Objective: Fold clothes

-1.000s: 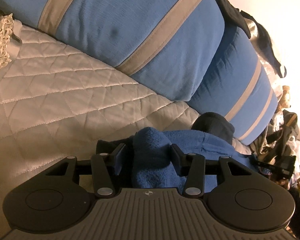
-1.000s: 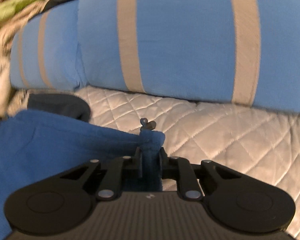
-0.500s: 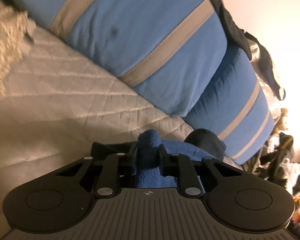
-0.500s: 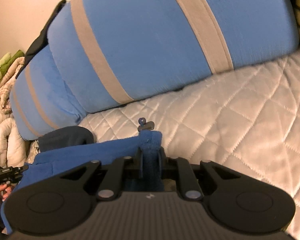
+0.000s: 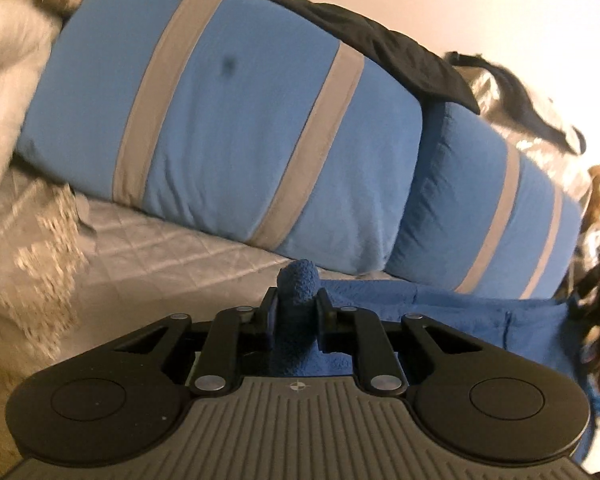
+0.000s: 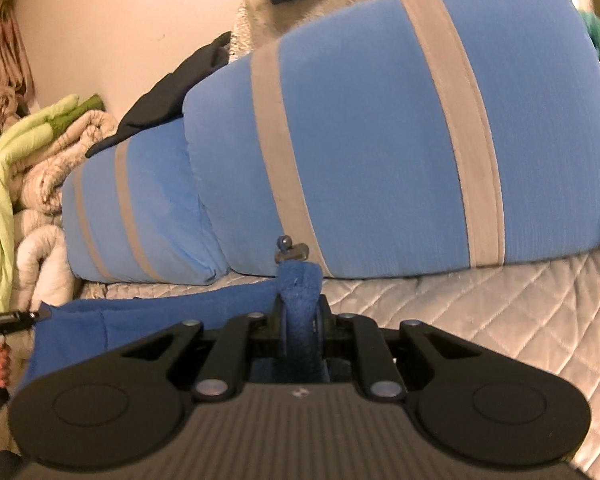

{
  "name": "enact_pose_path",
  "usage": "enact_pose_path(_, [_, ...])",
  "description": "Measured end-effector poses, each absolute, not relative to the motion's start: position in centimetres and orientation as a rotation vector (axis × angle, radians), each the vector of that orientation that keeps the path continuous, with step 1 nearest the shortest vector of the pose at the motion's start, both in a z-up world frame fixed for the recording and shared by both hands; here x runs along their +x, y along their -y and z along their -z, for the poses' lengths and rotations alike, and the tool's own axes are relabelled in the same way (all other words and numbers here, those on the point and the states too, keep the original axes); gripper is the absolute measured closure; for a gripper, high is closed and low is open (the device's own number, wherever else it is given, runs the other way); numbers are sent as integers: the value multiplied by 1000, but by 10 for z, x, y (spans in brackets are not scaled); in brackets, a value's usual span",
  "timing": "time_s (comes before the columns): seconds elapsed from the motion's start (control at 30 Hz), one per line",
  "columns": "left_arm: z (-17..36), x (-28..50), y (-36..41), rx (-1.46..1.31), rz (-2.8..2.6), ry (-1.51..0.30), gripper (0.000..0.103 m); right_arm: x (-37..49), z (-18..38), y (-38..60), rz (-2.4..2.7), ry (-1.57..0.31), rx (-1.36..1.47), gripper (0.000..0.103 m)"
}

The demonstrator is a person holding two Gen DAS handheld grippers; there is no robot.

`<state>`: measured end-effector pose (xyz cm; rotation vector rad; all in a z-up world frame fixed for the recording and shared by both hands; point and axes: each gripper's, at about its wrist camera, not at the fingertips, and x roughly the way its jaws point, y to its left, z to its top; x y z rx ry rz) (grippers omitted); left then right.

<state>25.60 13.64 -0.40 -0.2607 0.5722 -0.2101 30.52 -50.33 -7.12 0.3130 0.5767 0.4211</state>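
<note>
Both tools were clenched on the blue fleece: the left tool (image 5: 294, 312) pinching one bunched corner, the right tool (image 6: 300, 320) the other by the zip pull (image 6: 290, 250). The fleece (image 6: 152, 320) hung stretched between them over the quilted bed (image 6: 480, 312), near the striped pillows (image 5: 228, 128). Step in hand: spreading it out. Next, I'd say, lay it flat, keeping tension even.

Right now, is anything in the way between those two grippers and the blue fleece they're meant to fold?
Nothing visible. The left gripper and the right gripper are each already shut on a bunched edge of the blue fleece garment, which stretches between them above the quilted bed cover.
</note>
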Motion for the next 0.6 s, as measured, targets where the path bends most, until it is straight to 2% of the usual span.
enact_pose_path(0.27, [27, 289, -124, -168, 128, -634, 85, 333, 82, 479, -365, -609, 234, 90])
enact_pose_path(0.6, [54, 342, -109, -128, 76, -687, 85, 379, 123, 465, -254, -686, 182, 90])
